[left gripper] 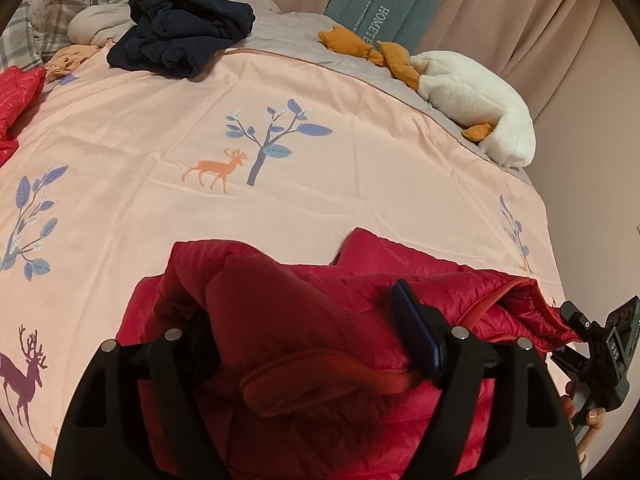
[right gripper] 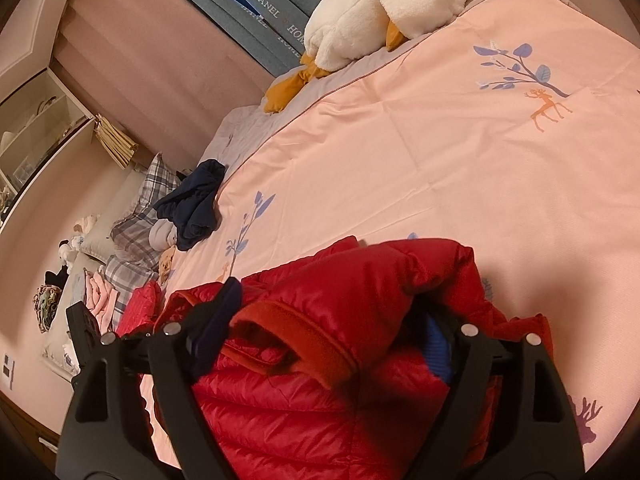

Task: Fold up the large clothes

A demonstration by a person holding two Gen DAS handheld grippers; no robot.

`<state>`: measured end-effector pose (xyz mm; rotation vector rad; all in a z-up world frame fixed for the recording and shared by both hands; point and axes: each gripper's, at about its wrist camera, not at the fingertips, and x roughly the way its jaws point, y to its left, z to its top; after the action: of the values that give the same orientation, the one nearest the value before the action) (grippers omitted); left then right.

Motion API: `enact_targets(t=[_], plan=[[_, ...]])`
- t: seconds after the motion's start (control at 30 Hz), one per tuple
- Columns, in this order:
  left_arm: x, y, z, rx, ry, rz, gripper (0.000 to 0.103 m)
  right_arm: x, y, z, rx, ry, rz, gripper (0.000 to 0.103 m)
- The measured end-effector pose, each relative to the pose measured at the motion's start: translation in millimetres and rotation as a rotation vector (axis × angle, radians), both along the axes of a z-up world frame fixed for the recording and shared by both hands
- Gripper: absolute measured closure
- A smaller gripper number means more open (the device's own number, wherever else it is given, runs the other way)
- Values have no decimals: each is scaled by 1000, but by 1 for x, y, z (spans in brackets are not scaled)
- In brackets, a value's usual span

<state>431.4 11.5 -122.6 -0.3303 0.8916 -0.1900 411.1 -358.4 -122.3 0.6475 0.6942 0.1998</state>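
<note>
Beyond red jacket, pink bedspread bare to goose plush.

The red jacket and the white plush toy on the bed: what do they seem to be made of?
Red jacket: looks like thin, slightly glossy synthetic shell with padded fill, judging by the stitched quilted rows and sheen; its collar lining looks matte, perhaps fleece. White plush toy: soft fuzzy pile, likely fleece or sherpa-type fabric, with matte mustard-orange fabric parts. Exact fibres cannot be told.

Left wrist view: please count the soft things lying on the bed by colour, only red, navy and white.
Red: 2, near jacket, far garment
Navy: 1, garment heap
White: 1, plush toy
Total: 4
</note>
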Motion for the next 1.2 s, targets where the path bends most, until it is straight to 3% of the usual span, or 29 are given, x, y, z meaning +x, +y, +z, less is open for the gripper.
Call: enact_targets(t=[0.63, 1.13, 1.2], plan=[[1, 4, 3, 17, -17, 28, 16, 0, -9, 1, -2, -5, -30, 16], [0, 7, 7, 29, -30, 45, 15, -2, -9, 4, -9, -7, -52, 13], [1, 8, 7, 34, -35, 51, 10, -1, -8, 3, -8, -8, -54, 13]])
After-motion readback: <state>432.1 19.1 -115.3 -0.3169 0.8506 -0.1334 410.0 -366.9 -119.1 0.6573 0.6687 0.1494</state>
